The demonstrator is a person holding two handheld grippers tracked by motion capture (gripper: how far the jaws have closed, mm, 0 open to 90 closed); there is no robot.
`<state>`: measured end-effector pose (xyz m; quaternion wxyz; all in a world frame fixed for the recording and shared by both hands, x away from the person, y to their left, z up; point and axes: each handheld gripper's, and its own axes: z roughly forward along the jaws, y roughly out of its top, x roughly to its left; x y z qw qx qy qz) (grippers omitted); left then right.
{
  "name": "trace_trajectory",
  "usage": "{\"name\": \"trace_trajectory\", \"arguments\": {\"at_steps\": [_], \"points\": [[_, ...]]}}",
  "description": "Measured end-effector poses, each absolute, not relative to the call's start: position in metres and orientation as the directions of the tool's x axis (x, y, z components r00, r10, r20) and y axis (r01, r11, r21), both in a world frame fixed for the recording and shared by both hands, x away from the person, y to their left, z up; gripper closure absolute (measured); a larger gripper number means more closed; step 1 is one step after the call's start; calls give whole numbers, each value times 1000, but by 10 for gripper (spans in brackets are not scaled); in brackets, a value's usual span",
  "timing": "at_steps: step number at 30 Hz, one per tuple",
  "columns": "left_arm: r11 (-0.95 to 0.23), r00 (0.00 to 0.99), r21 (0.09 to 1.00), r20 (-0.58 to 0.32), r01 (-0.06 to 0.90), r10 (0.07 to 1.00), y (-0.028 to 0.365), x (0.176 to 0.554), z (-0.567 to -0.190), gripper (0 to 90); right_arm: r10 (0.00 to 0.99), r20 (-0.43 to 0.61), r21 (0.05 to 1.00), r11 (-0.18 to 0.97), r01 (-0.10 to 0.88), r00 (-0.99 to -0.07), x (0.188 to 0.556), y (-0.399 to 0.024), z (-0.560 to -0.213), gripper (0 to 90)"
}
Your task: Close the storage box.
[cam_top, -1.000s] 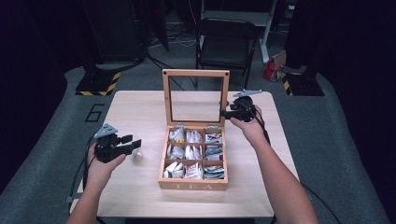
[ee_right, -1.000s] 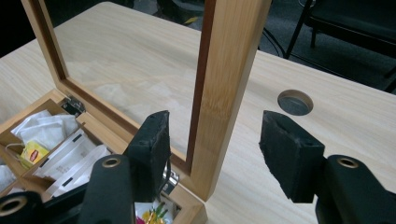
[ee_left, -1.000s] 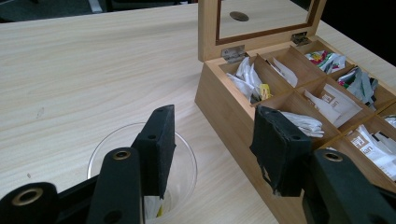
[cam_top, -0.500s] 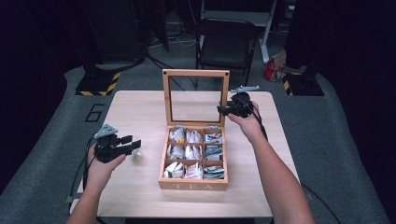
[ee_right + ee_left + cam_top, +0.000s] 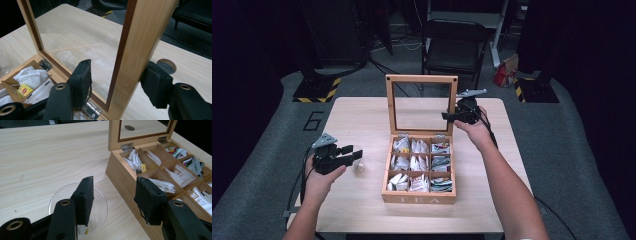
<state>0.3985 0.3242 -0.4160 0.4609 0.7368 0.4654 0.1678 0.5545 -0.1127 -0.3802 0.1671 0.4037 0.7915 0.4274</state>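
Note:
A wooden tea box (image 5: 419,197) stands mid-table with several compartments of tea bags (image 5: 417,165). Its glass-paned lid (image 5: 422,78) stands upright. My right gripper (image 5: 448,116) is at the lid's right frame side (image 5: 140,37), which stands between its jaws. They have just been closing. The right pad (image 5: 156,82) touches the wood, while a gap shows at the left pad (image 5: 81,80). My left gripper (image 5: 352,154) hangs open and empty left of the box, over a clear glass cup (image 5: 77,212) that holds a tea bag (image 5: 83,230).
The light wooden table (image 5: 357,120) has a round cable hole (image 5: 166,65) behind the lid. A black folding chair (image 5: 454,50) stands beyond the far edge, with a red bag (image 5: 504,75) on the floor beside it.
The right gripper has edged slightly left onto the lid's right frame side. The left gripper and the cup have stayed put.

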Motion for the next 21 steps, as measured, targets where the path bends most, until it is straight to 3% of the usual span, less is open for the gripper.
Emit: {"name": "trace_trajectory", "arguments": {"at_steps": [7,10,21], "points": [[-149,521,833,-184,533,833,320,399,-414,493,773,65,809,330,486,-631,551,-118,-377,552],[-151,523,833,-183,531,832,318,399,-414,493,779,69,807,324,494,-624,549,-121,-375,650],[-171,546,830,-180,530,818,306,402,-410,493,758,65,823,327,465,-649,535,-125,-374,660]]}}
